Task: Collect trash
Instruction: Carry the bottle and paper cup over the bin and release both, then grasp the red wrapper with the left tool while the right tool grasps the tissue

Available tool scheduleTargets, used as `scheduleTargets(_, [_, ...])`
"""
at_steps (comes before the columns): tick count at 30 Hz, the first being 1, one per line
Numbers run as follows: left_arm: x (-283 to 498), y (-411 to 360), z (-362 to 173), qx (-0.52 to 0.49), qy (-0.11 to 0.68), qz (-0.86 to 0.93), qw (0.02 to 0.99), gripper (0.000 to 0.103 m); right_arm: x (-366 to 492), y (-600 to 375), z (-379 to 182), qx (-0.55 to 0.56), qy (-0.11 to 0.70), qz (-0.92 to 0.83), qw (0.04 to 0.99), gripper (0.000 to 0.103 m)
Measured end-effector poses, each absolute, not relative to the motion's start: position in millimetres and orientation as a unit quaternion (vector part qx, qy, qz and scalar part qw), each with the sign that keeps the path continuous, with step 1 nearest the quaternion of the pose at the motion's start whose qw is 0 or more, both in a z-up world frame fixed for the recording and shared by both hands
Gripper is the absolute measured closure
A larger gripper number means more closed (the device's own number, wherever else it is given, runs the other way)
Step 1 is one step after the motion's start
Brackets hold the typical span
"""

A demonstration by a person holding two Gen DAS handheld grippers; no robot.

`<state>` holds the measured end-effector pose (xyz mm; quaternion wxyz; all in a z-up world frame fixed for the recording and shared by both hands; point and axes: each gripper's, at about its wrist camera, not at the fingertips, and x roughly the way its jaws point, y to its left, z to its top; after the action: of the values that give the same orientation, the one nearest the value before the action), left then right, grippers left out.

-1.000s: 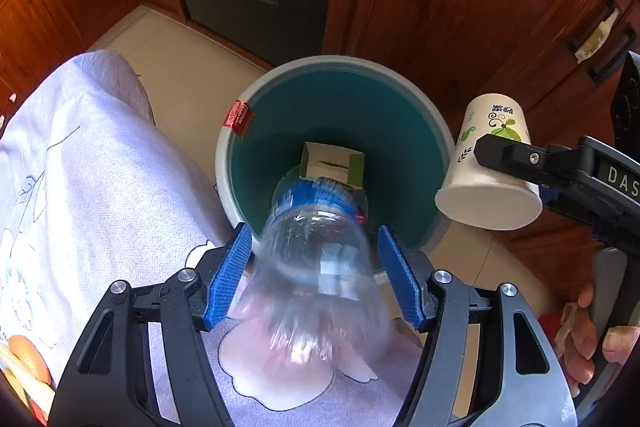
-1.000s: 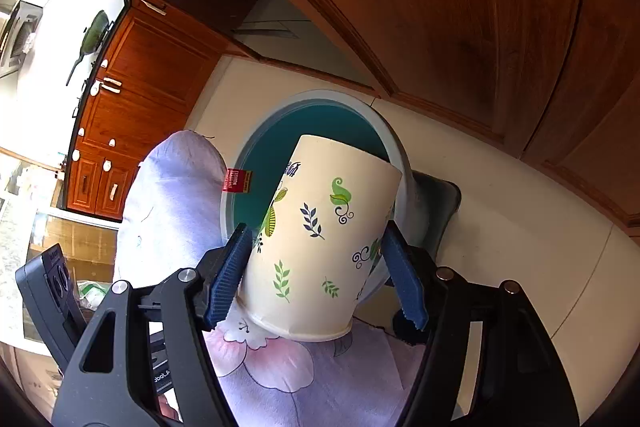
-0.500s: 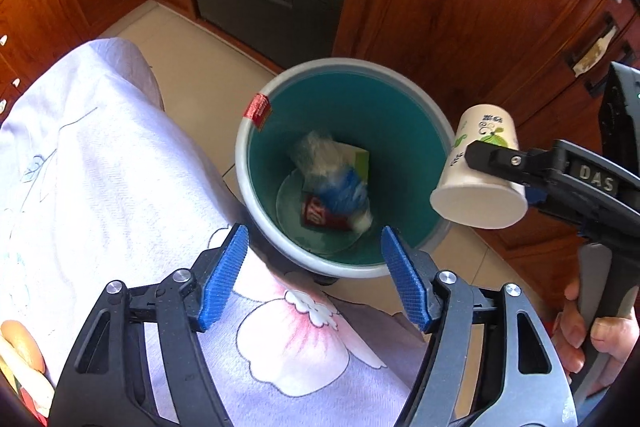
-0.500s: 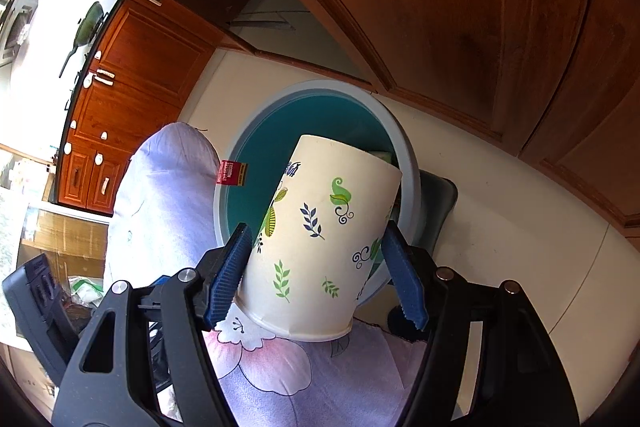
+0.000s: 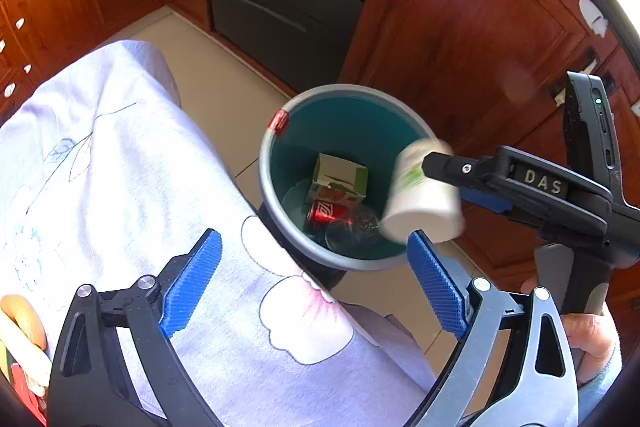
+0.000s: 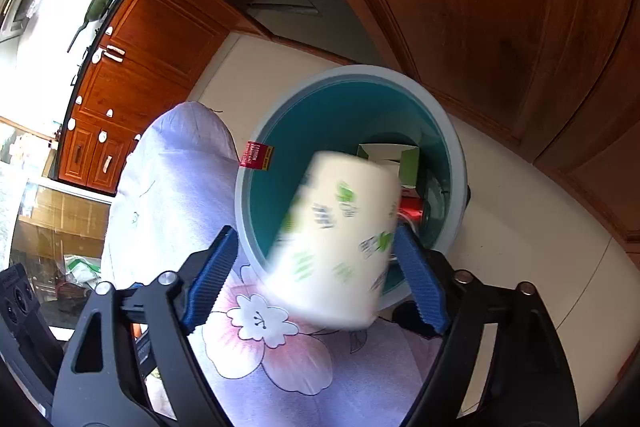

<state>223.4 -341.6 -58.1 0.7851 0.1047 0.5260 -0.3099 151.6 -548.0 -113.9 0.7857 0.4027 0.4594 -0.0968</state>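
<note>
Nearest: worktop under a lavender floral cloth (image 5: 120, 167), its edge overlapping the near rim of the round grey bin with teal lining (image 5: 280, 231). Left gripper (image 5: 316, 283) was opening wide with nothing between the blue pads, over the cloth edge. Right gripper (image 6: 316, 267) was opening too; the white paper cup with green leaf print (image 6: 340, 239), motion-blurred, sat between the pads but looked let go, above the bin's near rim. Cup's long axis tilted, closed base toward the bin, open mouth toward the camera. In the bin: green-and-white carton (image 5: 340, 177), red can (image 5: 324, 213), clear plastic bottle (image 5: 356, 227). Beyond: beige tiled floor (image 5: 224, 95), reddish wooden cabinets (image 5: 460, 39).
</note>
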Motion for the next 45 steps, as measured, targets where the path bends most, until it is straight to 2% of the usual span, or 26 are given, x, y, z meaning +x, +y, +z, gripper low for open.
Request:
scheduleTargets(5, [221.5, -333.7, -57.5, 0.096, 0.531, -0.307, 0.784, 0.008, 147.7, -546.1, -114.8, 0.407, 0.467, -0.108, 0.778, 0.025])
scheduleTargets(8, [220.3, -330.1, -56.0, 0.092, 0.531, -0.307, 0.785, 0.008, 144.3, -544.0, -114.6, 0.409, 0.471, -0.114, 0.773, 0.02])
scheduleTargets(24, [192.8, -272.6, -31.6, 0.054, 0.511, -0.287, 0.808, 0.007, 119.3, -506.5, -83.5, 0.391, 0.474, -0.109, 0.781, 0.016])
scheduleTargets(27, [182.9, -253.0, -25.9, 0.045, 0.506, -0.277, 0.816, 0.004, 116.3, -493.0, -75.5, 0.385, 0.475, -0.1, 0.785, 0.016])
scheduleTargets(45, [117.5, -77.7, -10.0, -0.021, 0.475, -0.154, 0.866, 0.004, 104.2, -358.0, -65.6, 0.309, 0.532, -0.006, 0.788, 0.016])
